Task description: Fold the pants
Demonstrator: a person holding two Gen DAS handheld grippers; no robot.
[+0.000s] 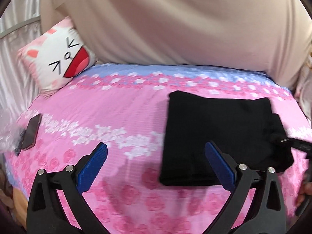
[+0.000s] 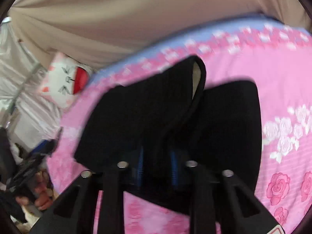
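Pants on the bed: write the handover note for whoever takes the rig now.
Left hand-held gripper: open, empty, above the pink bedsheet left of the pants.
Right hand-held gripper: shut on a lifted flap of the black pants.
Pants lie as a folded rectangle on the bed.
Done: most folds appear made.
Left: probably lay the held flap over, release, smooth.
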